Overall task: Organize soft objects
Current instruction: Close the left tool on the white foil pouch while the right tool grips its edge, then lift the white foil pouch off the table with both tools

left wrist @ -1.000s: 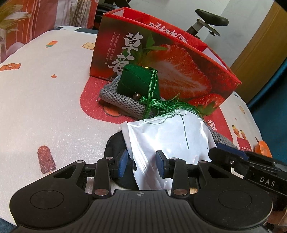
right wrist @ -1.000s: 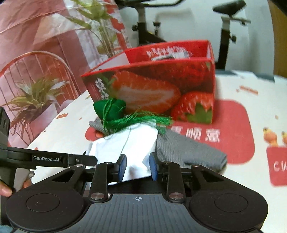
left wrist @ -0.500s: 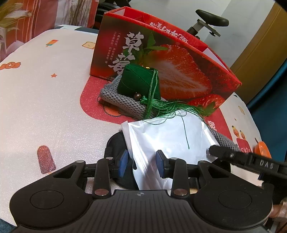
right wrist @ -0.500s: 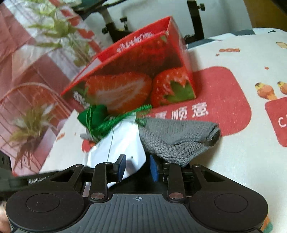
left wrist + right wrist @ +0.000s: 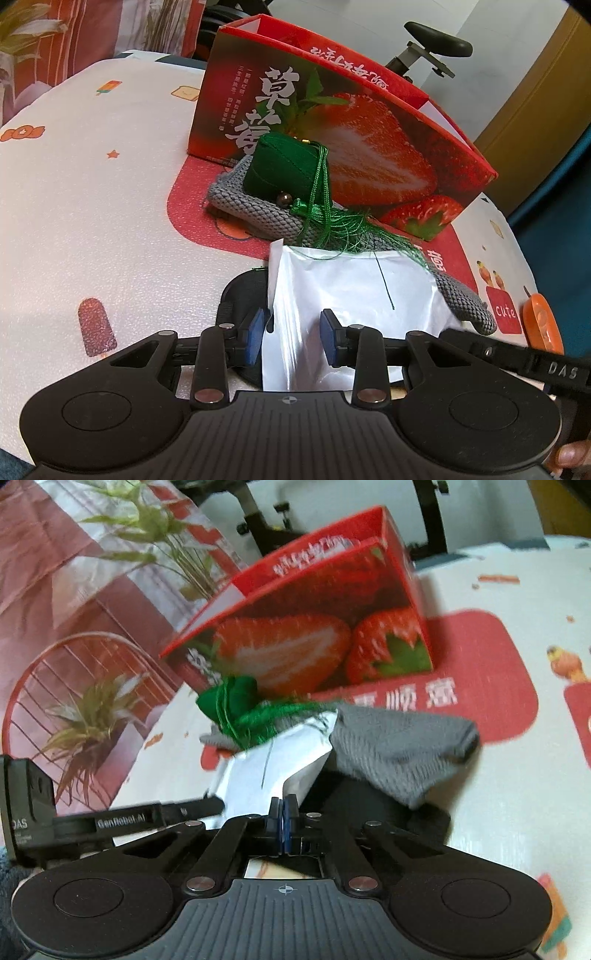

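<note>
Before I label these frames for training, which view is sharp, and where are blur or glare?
Left wrist view: sharp; sheen streaks the glossy white plastic pouch; fisheye bends the edges. Right wrist view: motion-smeared, blurring the red strawberry-printed cardboard box and green tasselled fabric charm.

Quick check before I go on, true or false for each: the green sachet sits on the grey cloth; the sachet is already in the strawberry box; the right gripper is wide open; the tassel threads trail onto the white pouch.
1. The green sachet sits on the grey cloth. True.
2. The sachet is already in the strawberry box. False: it lies in front of the box, on the cloth.
3. The right gripper is wide open. False: its jaws have just been closing and now meet; whether they pinch the pouch's edge I cannot tell.
4. The tassel threads trail onto the white pouch. True.
</note>
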Demonstrator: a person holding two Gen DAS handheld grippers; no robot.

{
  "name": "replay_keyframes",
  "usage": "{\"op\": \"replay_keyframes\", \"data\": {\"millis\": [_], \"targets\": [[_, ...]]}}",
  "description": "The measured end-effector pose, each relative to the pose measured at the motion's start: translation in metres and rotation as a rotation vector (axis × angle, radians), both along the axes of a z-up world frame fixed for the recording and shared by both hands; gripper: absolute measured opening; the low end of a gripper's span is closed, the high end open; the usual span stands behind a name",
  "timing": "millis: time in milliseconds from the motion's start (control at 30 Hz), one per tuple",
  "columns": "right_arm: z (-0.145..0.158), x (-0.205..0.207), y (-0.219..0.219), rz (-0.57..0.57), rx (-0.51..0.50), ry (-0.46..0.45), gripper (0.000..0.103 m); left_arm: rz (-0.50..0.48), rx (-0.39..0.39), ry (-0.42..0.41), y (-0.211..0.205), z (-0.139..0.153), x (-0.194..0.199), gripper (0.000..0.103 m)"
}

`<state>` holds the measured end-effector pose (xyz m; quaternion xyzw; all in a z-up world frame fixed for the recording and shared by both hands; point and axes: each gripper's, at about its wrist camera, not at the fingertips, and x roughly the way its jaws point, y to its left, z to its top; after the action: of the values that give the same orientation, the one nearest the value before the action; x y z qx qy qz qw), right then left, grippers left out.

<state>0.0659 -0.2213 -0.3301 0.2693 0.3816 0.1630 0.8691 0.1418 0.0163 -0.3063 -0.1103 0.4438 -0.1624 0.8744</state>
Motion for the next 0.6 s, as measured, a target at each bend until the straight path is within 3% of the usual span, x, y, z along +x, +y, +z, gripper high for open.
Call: {"op": "replay_keyframes", "data": {"millis": [267,600], "targets": [[-0.025,-0.001,-0.002,-0.014,0.008,0.13,0.001,-0.001,0.0,0.0,0.001,0.001,-0.001,0.036],[-0.024,0.012,0.01,-0.009,-0.08,0.071,0.001,-0.013,0.025,-0.011,-0.004,0.001,-0.001,0.036]]}}
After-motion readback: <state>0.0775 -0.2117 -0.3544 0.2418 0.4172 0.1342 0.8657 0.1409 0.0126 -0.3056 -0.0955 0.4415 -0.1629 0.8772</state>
